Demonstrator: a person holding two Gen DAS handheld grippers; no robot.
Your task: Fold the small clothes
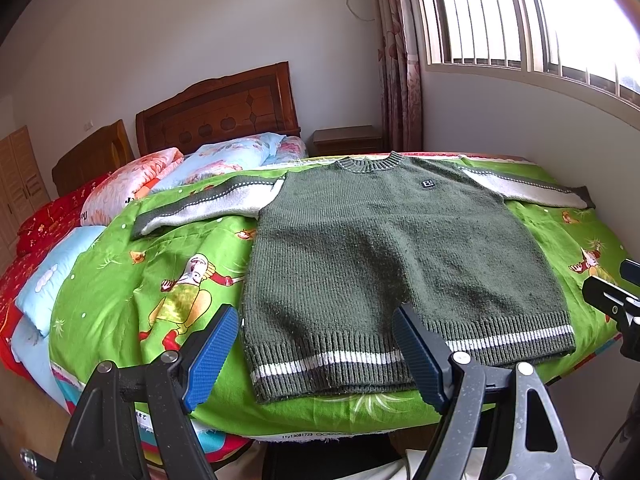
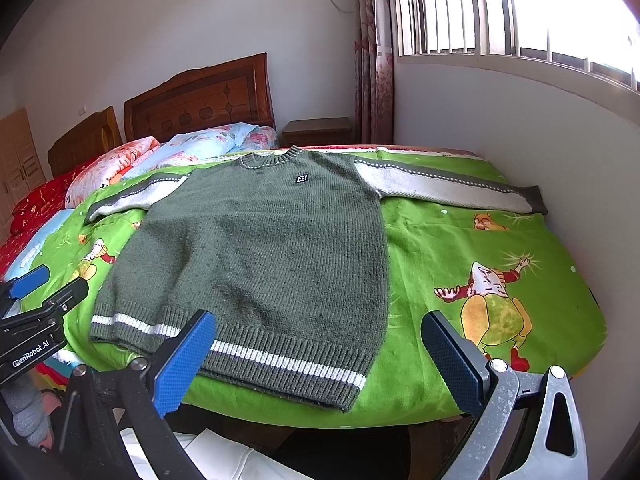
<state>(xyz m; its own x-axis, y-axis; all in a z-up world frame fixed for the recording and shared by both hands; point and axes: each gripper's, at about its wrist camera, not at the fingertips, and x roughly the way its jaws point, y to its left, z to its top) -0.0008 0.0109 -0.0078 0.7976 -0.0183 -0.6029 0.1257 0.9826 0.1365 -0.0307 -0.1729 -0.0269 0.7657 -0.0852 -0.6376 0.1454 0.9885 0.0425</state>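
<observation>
A small dark green knit sweater (image 1: 384, 248) lies flat, front up, on a green cartoon quilt (image 1: 168, 280). Its grey-and-white sleeves spread out to both sides and its striped hem faces me. It also shows in the right wrist view (image 2: 264, 248). My left gripper (image 1: 316, 356) is open and empty, hovering over the hem's left part. My right gripper (image 2: 320, 360) is open and empty, hovering over the hem's right corner. The left gripper shows at the left edge of the right wrist view (image 2: 36, 292).
The quilt (image 2: 480, 248) covers a bed with a wooden headboard (image 1: 216, 108). Pillows and folded bedding (image 1: 132, 184) lie at the far left. A wall with a barred window (image 1: 520, 20) runs along the right side. A nightstand (image 1: 346, 140) stands behind.
</observation>
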